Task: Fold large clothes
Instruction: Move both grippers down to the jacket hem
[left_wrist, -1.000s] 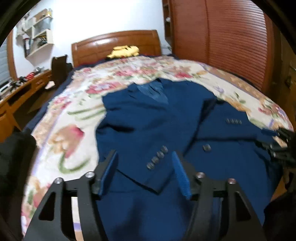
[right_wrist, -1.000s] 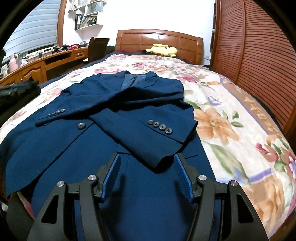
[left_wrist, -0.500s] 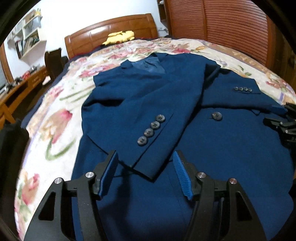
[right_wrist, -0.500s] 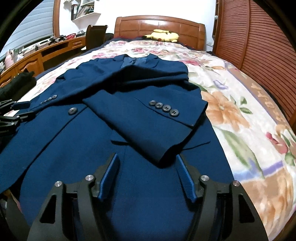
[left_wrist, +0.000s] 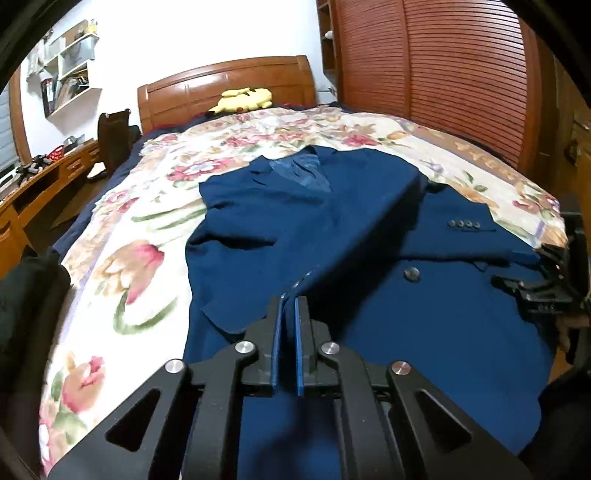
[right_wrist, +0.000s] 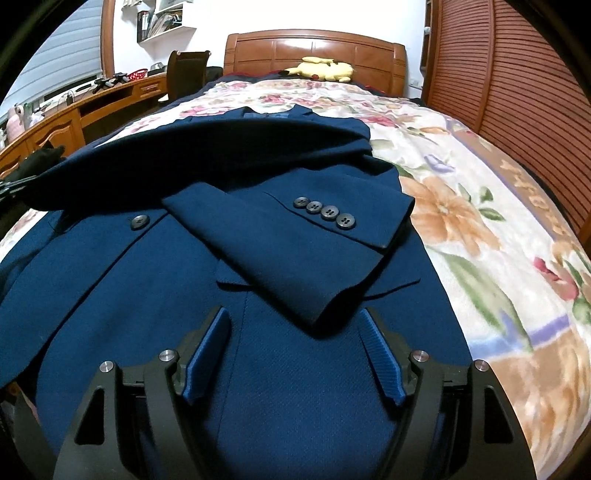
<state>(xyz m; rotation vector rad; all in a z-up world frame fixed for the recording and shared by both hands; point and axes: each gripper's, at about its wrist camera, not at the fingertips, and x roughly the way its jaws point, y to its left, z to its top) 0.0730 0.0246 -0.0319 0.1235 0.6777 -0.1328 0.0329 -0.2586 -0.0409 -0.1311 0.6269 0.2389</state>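
Note:
A navy blue suit jacket (left_wrist: 369, 314) (right_wrist: 147, 295) lies face up on the floral bedspread (left_wrist: 122, 266), collar toward the headboard. My left gripper (left_wrist: 290, 301) is shut on the cuff of one sleeve (left_wrist: 354, 240), which rises off the jacket in a taut ridge. The other sleeve (right_wrist: 295, 240), with its row of dark buttons (right_wrist: 325, 212), lies folded across the jacket front. Its cuff end sits between the blue pads of my right gripper (right_wrist: 293, 317), whose jaws are opening and do not press on it. The right gripper (left_wrist: 535, 291) also shows in the left wrist view.
A yellow plush toy (right_wrist: 325, 68) rests by the wooden headboard (right_wrist: 314, 44). A slatted wooden wardrobe (right_wrist: 517, 92) runs along the bed's right side. A wooden desk (right_wrist: 74, 114) and a dark chair (right_wrist: 186, 74) stand to the left.
My left gripper has shut on the sleeve cuff and raised it, hiding its buttons. My right gripper has sunk closer to the other cuff and its jaws stand wider.

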